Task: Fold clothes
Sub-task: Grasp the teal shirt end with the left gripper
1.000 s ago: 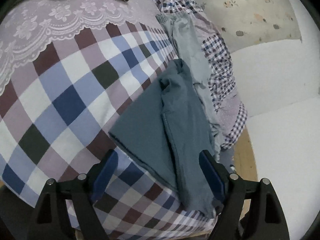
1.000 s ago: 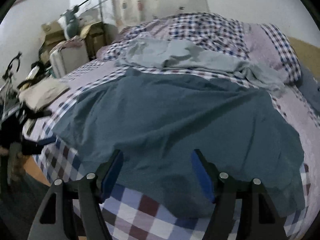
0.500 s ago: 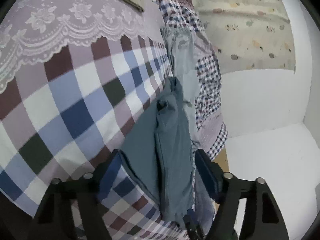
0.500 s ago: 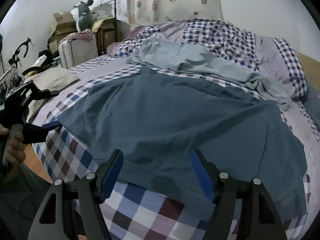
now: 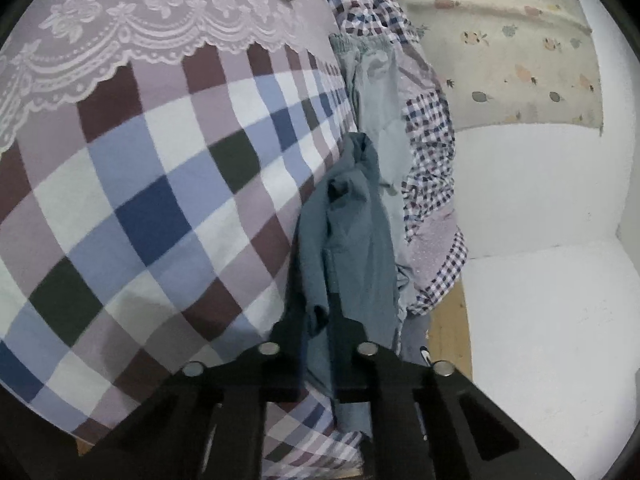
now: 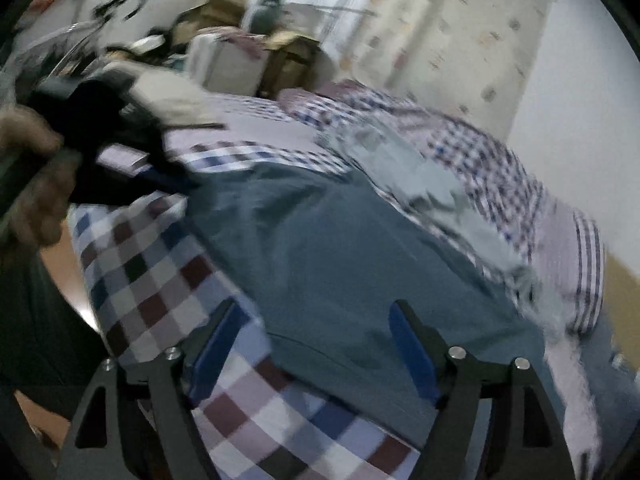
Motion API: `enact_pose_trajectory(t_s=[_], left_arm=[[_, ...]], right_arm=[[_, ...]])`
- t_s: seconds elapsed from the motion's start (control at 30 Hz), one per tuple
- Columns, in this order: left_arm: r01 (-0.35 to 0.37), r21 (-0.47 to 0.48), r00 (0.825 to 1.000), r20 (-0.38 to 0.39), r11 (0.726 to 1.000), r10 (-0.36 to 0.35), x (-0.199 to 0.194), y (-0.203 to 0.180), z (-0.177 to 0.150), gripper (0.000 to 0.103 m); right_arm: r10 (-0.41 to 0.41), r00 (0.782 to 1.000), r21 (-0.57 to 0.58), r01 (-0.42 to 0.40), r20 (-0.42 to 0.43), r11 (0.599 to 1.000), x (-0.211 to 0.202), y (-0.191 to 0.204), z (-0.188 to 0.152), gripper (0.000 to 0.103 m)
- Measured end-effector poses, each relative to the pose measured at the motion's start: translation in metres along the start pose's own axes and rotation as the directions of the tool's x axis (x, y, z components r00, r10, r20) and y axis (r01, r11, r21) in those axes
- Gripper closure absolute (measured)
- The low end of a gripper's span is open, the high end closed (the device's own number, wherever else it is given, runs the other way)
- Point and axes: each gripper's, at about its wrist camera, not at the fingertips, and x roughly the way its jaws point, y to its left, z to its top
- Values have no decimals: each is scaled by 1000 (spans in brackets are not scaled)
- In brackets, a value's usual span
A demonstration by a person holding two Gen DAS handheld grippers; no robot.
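While the left gripper was clamped on a bunched edge of the teal garment, its two fingers pressed together with the cloth pinched between them, the right gripper hung with its blue-padded fingers spread wide and nothing between them.

Seen from the left wrist, the teal garment ran in a narrow, rumpled strip away from the closed fingers across the checked bedspread. A band of pale lace lay on the bedspread's far part, well apart from the garment. Just beside the teal garment, on its right, lay a light grey garment, and beyond that a crumpled small-check quilt.

Seen from the right wrist, which was blurred, the teal garment lay spread broad and mostly flat over the bedspread, its near hem between and just beyond the open fingers. The light grey garment sat past the teal one's far edge, touching it. At the teal garment's left corner the left gripper showed as a dark shape, with a person's hand around its handle.
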Motion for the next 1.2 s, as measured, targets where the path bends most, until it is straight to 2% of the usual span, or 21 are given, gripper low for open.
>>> enact_pose_trajectory(t_s=[0.23, 0.47, 0.6, 0.87, 1.03, 1.1, 1.2], left_arm=[[80, 14, 997, 18, 997, -80, -12, -12, 1, 101], [128, 15, 992, -20, 992, -128, -18, -21, 3, 102], [151, 17, 988, -31, 988, -150, -20, -24, 5, 102], [177, 5, 983, -41, 984, -177, -22, -25, 6, 102], [189, -3, 981, -42, 982, -189, -22, -25, 9, 102], [197, -4, 980, -42, 980, -197, -22, -25, 10, 102], [201, -7, 979, -44, 979, -202, -22, -26, 10, 102]], right_arm=[[-21, 1000, -93, 22, 11, 995, 17, 33, 13, 22], [-58, 998, -156, 61, 21, 986, 39, 57, 28, 22], [-123, 991, -199, 130, 46, 971, 53, 64, 36, 22], [-197, 980, -245, 191, 1, 951, 96, 78, 56, 23], [-248, 969, -263, 241, 6, 934, 112, 78, 68, 24], [-261, 965, -277, 253, 8, 927, 118, 79, 71, 37], [-274, 962, -304, 261, -2, 916, 129, 83, 76, 50]])
